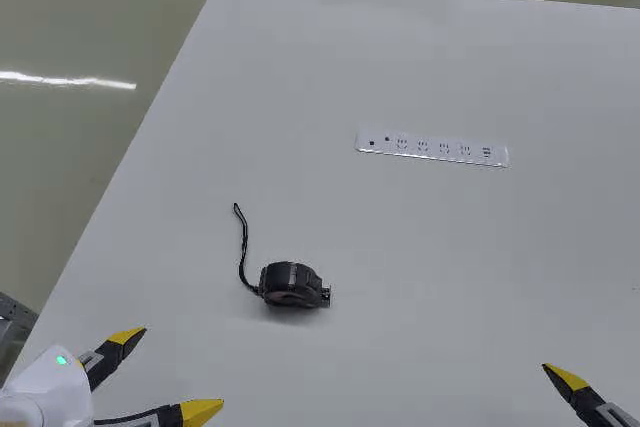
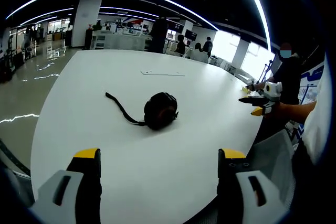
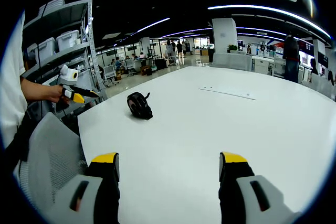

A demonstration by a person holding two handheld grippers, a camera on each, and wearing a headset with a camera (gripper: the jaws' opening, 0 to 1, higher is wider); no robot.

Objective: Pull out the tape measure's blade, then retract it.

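Note:
A black tape measure (image 1: 291,285) lies on the white table (image 1: 420,67), with a thin black wrist strap (image 1: 241,242) trailing away from it; its blade is not drawn out. It also lies ahead of the jaws in the left gripper view, tape measure (image 2: 160,110), and off to the left in the right gripper view, tape measure (image 3: 138,105). My left gripper (image 1: 162,373) is open at the table's near left corner, its yellow-tipped jaws apart and holding nothing. My right gripper (image 3: 169,160) is open over the near right edge, one yellow tip (image 1: 566,378) showing in the head view.
A white power strip (image 1: 432,148) lies flat on the table beyond the tape measure. The table's left edge drops to a glossy floor (image 1: 70,77). A grey mesh chair (image 3: 44,156) stands by the near edge. Shelving and several people fill the room behind.

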